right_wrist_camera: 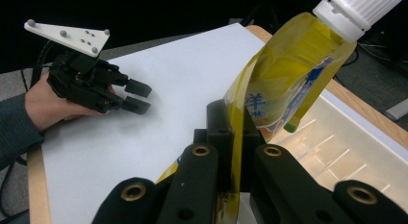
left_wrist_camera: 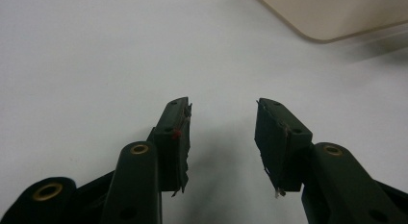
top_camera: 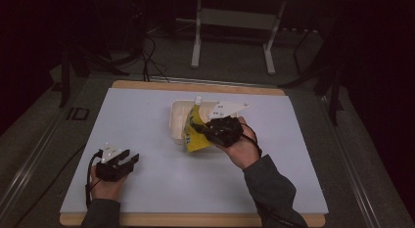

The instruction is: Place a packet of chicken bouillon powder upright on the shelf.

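A yellow refill pouch [top_camera: 195, 131] with a white screw cap [right_wrist_camera: 358, 10] is held upright over the near edge of a cream plastic tray [top_camera: 177, 121]. My right gripper [top_camera: 204, 127] is shut on the pouch's side, and the pouch [right_wrist_camera: 284, 84] rises between its jaws in the right gripper view. At the table's front left, my left gripper [top_camera: 131, 160] rests open just above the white board, with nothing between its fingers [left_wrist_camera: 175, 137]. The tray's corner [left_wrist_camera: 332, 17] shows at the top of the left gripper view.
A white board [top_camera: 147, 140] covers the wooden table [top_camera: 195, 219]. Beyond the far edge stand a white frame's legs [top_camera: 196, 42] and dark cables on the floor. The left hand and its gripper [right_wrist_camera: 137, 96] also appear across the board in the right gripper view.
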`<action>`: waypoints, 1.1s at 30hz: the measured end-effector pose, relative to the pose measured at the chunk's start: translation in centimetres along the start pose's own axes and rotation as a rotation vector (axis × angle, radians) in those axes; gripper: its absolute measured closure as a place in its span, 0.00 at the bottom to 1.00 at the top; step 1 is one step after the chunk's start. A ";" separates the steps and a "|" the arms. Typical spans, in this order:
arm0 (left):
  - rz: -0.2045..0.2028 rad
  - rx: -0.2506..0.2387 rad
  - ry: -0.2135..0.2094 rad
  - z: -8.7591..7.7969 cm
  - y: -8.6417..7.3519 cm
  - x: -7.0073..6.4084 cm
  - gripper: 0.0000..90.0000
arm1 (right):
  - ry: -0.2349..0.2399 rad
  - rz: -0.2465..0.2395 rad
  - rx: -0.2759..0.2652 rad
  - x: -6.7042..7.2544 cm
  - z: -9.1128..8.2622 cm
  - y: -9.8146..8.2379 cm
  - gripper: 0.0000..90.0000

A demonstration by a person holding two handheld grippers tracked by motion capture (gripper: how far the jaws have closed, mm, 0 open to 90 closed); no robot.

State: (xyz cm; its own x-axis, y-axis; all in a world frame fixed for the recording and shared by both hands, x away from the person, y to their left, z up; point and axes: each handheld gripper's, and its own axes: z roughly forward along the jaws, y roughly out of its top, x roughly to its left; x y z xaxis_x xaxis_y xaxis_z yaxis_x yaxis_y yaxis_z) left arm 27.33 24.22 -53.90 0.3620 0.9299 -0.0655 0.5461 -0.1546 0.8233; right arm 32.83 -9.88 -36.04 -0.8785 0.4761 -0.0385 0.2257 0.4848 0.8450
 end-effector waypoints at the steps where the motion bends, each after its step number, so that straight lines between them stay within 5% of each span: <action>1: 0.000 0.001 0.000 0.0 0.0 0.0 0.62 | -0.002 -0.001 0.000 0.0 0.0 0.0 1.00; 33: -0.002 -0.002 0.001 0.0 0.0 0.0 0.62 | -0.050 -0.033 0.003 -1.2 1.3 1.3 1.00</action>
State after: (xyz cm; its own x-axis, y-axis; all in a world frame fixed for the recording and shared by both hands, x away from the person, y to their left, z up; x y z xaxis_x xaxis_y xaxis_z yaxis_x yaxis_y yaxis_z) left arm 27.35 24.23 -53.91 0.3602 0.9305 -0.0666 0.5450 -0.1520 0.8245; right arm 34.67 -8.87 -35.58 -0.8636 0.4957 -0.0925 0.1985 0.5029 0.8412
